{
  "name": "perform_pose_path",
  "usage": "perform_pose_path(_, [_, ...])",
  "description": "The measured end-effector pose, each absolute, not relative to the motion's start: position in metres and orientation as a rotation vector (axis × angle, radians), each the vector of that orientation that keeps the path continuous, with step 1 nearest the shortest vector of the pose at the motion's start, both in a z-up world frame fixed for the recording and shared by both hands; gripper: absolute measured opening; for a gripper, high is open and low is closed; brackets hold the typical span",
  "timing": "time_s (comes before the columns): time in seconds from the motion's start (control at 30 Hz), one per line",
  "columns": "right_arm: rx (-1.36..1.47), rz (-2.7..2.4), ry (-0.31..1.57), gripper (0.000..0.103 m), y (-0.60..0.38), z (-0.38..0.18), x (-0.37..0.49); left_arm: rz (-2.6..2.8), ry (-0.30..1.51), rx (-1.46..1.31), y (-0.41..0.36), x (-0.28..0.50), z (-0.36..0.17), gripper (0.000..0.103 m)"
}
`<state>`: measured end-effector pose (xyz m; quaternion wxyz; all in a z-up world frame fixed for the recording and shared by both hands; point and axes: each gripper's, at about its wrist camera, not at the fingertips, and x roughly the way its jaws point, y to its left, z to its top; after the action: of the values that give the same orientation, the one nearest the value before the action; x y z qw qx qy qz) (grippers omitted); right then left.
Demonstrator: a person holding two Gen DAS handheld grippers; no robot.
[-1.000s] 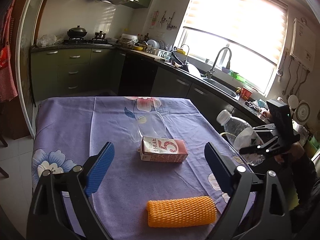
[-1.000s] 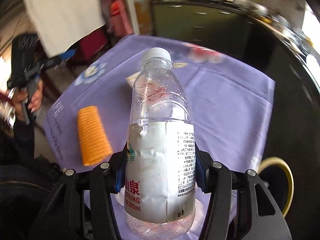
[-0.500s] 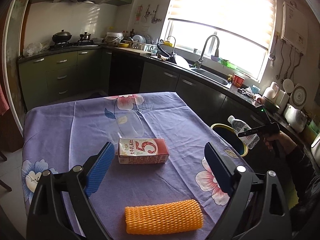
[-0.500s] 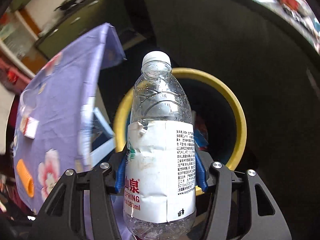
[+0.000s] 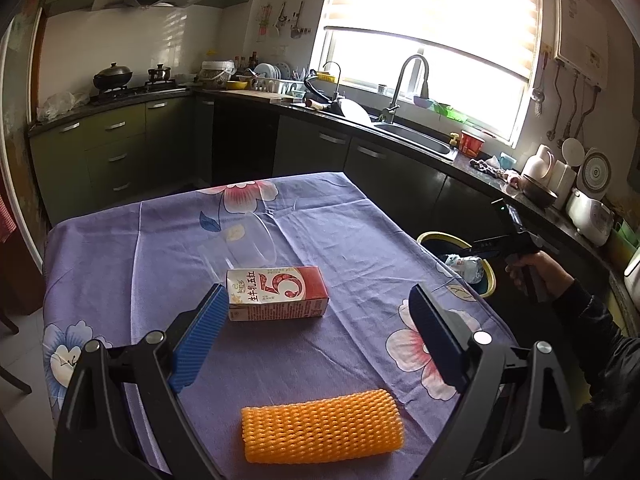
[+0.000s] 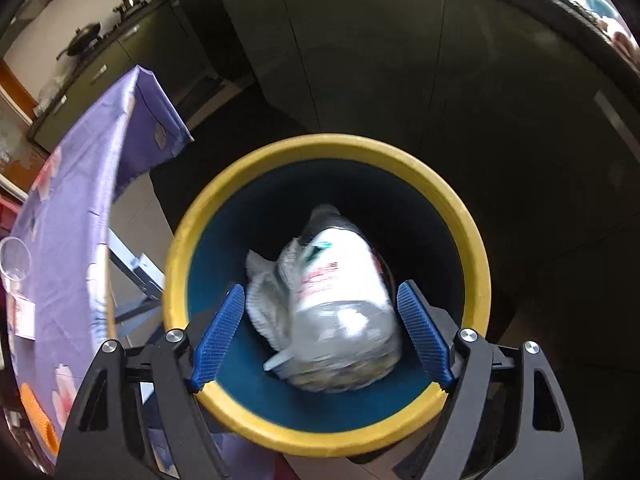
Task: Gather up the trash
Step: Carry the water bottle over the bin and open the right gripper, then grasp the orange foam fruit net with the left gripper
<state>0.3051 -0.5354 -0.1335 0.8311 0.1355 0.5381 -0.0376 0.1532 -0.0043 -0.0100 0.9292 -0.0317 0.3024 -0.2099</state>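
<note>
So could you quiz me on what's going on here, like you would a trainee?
1. True or false: the plastic bottle is clamped between the pads of the right gripper.
2. Which lies nearest the left gripper on the purple tablecloth? A: red milk carton. B: clear plastic cup. C: a banana.
3. Fill in: the bin has a ____ rim.

Key: 1 false, the jaws are opening and the bottle is dropping free into the bin. 2 A. 3 yellow.
</note>
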Motion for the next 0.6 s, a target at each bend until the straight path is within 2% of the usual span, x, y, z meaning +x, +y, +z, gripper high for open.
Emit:
perform_pose_path(0.23, [0.28, 0.023, 1.042, 0.081, -0.501, -0.099, 0.244, -0.511, 0.669, 0.005, -0.016, 0.156, -0.023, 0.087])
perform_pose_path(0.6, [0.284, 0.156, 1.026, 0.081, -0.444, -0.097, 0.213, -0.785, 0.814, 0.368, -0.055, 0.131, -0.075, 0.087])
